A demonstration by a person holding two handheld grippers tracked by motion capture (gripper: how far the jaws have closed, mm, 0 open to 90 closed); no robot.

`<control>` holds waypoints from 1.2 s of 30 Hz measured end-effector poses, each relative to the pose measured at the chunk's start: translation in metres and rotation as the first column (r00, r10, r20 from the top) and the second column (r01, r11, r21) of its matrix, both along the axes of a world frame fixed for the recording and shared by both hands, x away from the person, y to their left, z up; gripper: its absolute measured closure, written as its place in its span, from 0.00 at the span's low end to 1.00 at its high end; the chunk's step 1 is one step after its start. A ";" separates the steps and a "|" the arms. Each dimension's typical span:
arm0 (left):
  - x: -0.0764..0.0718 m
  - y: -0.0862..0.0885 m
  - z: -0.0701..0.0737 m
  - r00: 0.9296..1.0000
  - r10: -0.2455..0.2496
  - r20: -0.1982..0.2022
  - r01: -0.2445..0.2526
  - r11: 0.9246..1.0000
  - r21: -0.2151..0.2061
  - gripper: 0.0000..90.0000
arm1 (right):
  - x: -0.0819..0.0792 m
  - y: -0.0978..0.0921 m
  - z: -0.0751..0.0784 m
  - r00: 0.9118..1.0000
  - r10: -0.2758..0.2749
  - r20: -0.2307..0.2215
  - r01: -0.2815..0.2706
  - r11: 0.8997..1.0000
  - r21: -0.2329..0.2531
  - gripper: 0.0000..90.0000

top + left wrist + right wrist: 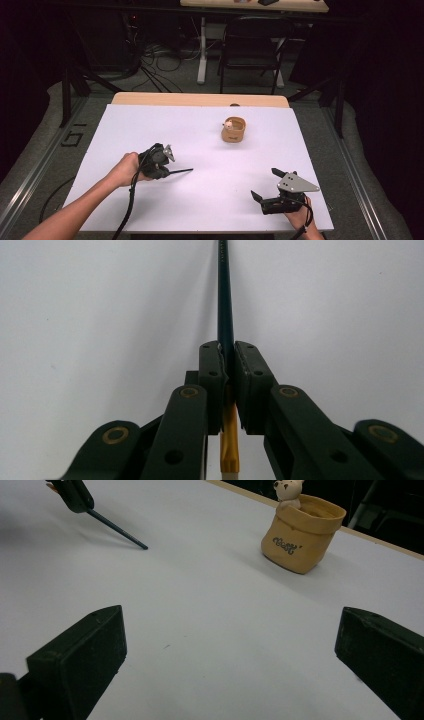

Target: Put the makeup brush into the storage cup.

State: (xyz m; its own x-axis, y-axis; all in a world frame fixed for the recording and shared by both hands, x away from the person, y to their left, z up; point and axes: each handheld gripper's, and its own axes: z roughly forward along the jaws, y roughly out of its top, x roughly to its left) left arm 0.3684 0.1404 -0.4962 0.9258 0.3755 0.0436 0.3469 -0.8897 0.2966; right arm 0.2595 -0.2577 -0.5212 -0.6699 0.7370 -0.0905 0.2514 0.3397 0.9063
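A white table takes up most of the high view, with a wooden strip along its far edge. Toward the far middle of it stands a tan pot shaped like a small sack, upright, with dark lettering on its side and a little bear figure peeking over its rim. The right gripper sits near the front right corner, held from below by a hand; its jaws stand wide apart with nothing between them, and its own view looks across bare table toward the pot. The left gripper is at the left middle, well apart from the pot, and its jaws are closed tight on a thin dark brush. The brush's dark handle points out ahead over the table, while its gold band and pale end show behind the jaws.
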 end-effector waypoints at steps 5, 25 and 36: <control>0.000 -0.001 0.003 1.000 -0.002 0.004 0.002 1.000 -0.008 0.93 | 0.004 0.002 0.000 1.000 0.000 -0.021 0.000 1.000 -0.009 0.00; -0.002 -0.006 0.025 0.998 -0.043 0.050 0.044 0.999 -0.026 0.93 | 0.013 0.016 0.012 0.998 0.053 -0.038 -0.055 0.997 -0.046 0.00; -0.003 -0.014 0.047 0.993 -0.078 0.083 0.080 0.997 -0.019 0.93 | 0.025 0.028 0.018 0.995 0.081 -0.059 -0.086 0.993 -0.081 0.00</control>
